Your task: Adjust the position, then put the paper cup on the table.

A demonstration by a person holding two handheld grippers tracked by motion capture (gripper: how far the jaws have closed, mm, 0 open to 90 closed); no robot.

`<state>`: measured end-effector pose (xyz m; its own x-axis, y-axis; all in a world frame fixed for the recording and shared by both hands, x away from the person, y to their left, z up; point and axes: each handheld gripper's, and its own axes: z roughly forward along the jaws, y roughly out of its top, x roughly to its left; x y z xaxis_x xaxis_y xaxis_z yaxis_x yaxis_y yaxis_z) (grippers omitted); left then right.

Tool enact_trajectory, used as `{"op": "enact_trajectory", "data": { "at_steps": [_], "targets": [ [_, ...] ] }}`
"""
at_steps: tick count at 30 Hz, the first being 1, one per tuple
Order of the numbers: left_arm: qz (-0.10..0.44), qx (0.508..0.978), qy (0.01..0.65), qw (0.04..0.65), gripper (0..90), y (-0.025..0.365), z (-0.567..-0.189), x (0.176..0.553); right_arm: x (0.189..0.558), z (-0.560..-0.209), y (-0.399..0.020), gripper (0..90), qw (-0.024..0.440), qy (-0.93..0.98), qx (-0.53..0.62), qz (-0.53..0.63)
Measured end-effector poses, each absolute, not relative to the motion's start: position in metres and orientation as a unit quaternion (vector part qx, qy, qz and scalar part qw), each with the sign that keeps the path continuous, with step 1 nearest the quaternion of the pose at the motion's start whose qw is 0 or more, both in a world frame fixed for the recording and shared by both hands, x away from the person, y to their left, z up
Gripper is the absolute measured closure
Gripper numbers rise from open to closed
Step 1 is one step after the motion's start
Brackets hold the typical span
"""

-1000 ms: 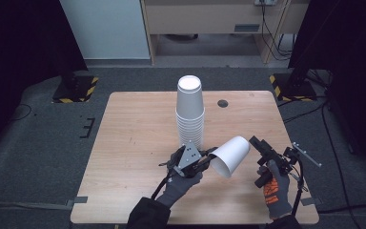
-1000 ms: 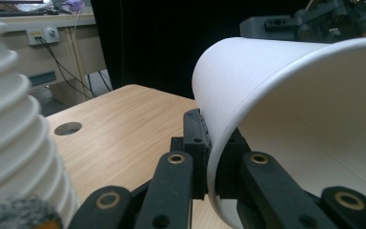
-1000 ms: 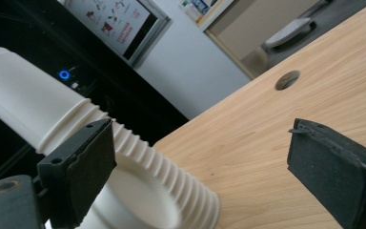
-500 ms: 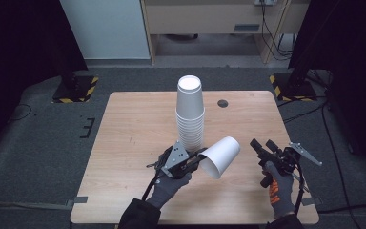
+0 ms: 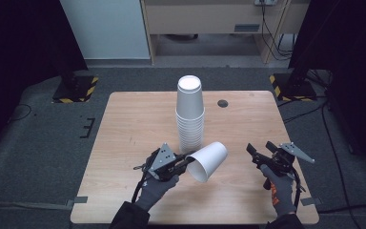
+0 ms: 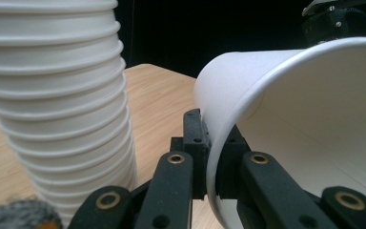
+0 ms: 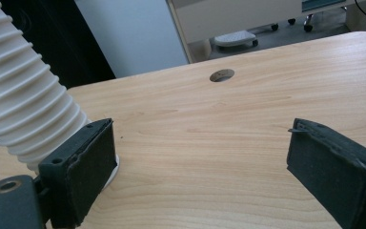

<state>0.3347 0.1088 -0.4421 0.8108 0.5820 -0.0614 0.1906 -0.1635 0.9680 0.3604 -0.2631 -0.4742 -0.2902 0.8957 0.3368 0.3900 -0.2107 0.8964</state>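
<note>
A tall stack of white foam cups (image 5: 189,114) stands upside down at the table's middle. My left gripper (image 5: 187,161) is shut on the rim of a single white foam cup (image 5: 210,160), which is tipped on its side just in front of the stack, mouth toward the near edge. In the left gripper view the black jaws pinch the cup's wall (image 6: 305,109) at the rim, with the stack (image 6: 57,95) close on the left. My right gripper (image 5: 259,150) hovers over the table to the right, open with nothing between its pads (image 7: 83,167); the stack (image 7: 19,90) stands beyond its left jaw.
The wooden table (image 5: 133,124) has a round cable hole (image 5: 223,103) near its far edge, also visible as the hole (image 7: 221,75) in the right gripper view. Dark floor and black stands surround the table; a cabinet stands behind it.
My left gripper has carried the single cup leftward, away from the right gripper and closer to the front of the stack. The right gripper has stayed put.
</note>
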Motion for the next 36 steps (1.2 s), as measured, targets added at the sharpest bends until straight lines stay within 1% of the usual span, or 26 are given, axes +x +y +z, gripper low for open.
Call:
{"op": "enact_trajectory", "data": {
  "at_steps": [16, 24, 30, 36],
  "targets": [
    [0.160, 0.754, 0.289, 0.568, 85.7, 0.156, -0.449, 0.322, 0.362, -0.481, -0.265, 9.0, 0.253, 0.617, 0.548, 0.505],
    [0.173, 0.756, 0.312, 0.549, 85.8, 0.182, -0.454, 0.321, 0.362, -0.486, -0.262, 9.0, 0.252, 0.628, 0.546, 0.493],
    [0.181, 0.753, 0.331, 0.539, 85.8, 0.200, -0.456, 0.318, 0.364, -0.493, -0.260, 8.8, 0.267, 0.657, 0.534, 0.460],
    [0.198, 0.746, 0.358, 0.526, 85.9, 0.222, -0.454, 0.317, 0.366, -0.499, -0.258, 8.8, 0.269, 0.676, 0.530, 0.435]
  ]
}}
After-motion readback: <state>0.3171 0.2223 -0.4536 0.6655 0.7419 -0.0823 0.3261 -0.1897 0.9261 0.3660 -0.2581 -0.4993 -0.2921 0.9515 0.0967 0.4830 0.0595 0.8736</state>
